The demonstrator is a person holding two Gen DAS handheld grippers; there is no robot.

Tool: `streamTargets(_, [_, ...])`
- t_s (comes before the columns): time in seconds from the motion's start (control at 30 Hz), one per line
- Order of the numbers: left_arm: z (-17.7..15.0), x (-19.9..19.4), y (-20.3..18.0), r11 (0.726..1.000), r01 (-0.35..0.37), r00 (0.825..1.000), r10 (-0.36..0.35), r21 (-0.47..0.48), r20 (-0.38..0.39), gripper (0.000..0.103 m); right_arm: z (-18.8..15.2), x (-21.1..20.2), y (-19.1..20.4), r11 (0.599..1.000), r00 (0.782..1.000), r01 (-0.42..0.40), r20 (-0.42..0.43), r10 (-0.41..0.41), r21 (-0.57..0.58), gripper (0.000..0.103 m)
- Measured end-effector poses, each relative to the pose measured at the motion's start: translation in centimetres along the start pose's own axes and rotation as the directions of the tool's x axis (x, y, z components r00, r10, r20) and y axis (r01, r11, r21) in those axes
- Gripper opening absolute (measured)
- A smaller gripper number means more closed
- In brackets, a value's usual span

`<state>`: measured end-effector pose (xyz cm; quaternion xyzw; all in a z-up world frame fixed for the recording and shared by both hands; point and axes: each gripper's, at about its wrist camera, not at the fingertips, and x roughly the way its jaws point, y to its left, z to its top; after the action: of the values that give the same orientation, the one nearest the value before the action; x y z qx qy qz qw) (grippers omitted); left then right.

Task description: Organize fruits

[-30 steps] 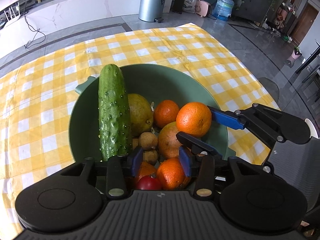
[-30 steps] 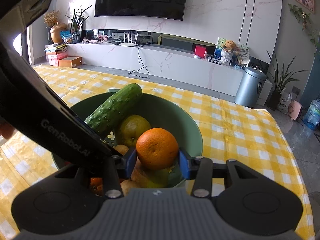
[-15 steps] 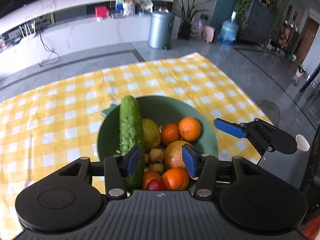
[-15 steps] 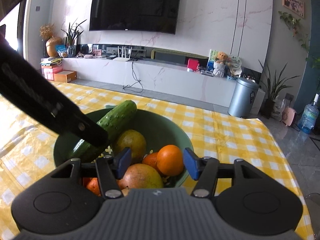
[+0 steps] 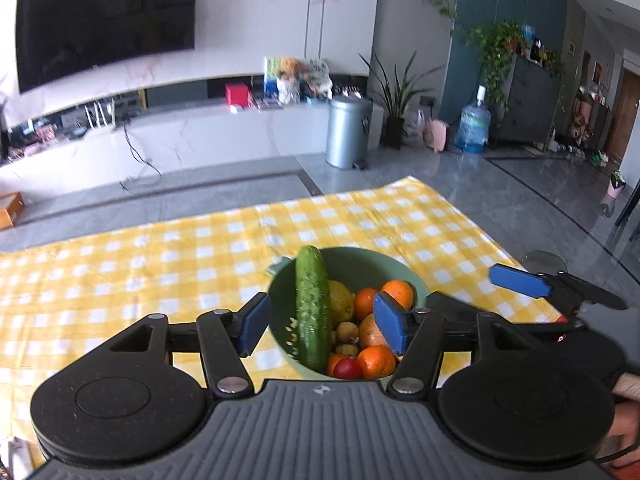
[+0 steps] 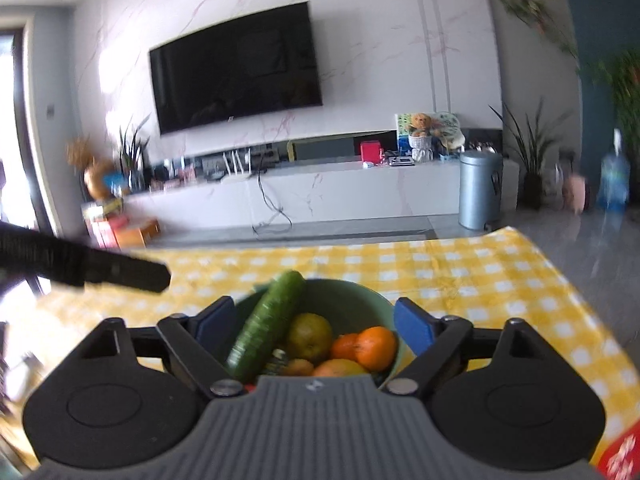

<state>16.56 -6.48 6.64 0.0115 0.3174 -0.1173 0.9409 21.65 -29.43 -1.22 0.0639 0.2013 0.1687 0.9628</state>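
A green bowl (image 5: pixel 416 280) stands on the yellow checked cloth. It holds a long cucumber (image 5: pixel 311 308), a yellow-green pear (image 5: pixel 341 305), several oranges (image 5: pixel 398 293), small brown fruits and one red fruit (image 5: pixel 347 368). My left gripper (image 5: pixel 322 328) hovers above and short of the bowl, its jaws opening, with nothing between its pads. My right gripper (image 6: pixel 314 325) also hangs back from the bowl (image 6: pixel 360 294), its jaws opening wide and holding nothing. The cucumber (image 6: pixel 266 324) and an orange (image 6: pixel 376 347) lie beyond it. The right gripper's blue pads (image 5: pixel 520 282) show right of the bowl.
The checked cloth (image 5: pixel 160 264) stretches left of and behind the bowl; its far edge and right edge drop to a grey floor. One black finger (image 6: pixel 120 274) of the left gripper crosses the right wrist view. A person's hand (image 5: pixel 626 390) shows at the right edge.
Both grippers rose and drew back from the bowl while their jaws widened. The right gripper let go of the orange, which now lies in the bowl.
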Motion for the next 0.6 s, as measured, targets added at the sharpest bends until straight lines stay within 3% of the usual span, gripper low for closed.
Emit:
streamTargets(0.23, [-0.8,-3.4,0.3,0.998,-0.063,0.995,0.062,0.006,0.074,0.075,1.6,-4.3,3.2,1.000,1.000,0.000,0.007,0.001,-0.021,0.099])
streamTargets(0.4, [-2.5,-4.9,1.6,0.995,-0.080,0.991,0.085,-0.053,0.107,0.084,1.7,-6.5,4.7,0.998,0.999,0.033,-0.008,-0.034,-0.058,0.099])
streamTargets(0.6, [-4.7,-6.1,1.6,0.969,-0.245,0.955,0.238,0.017,0.179,0.089,1.1,-7.9,5.7,0.997,0.998,0.045,-0.032,-0.047,-0.058,0.099])
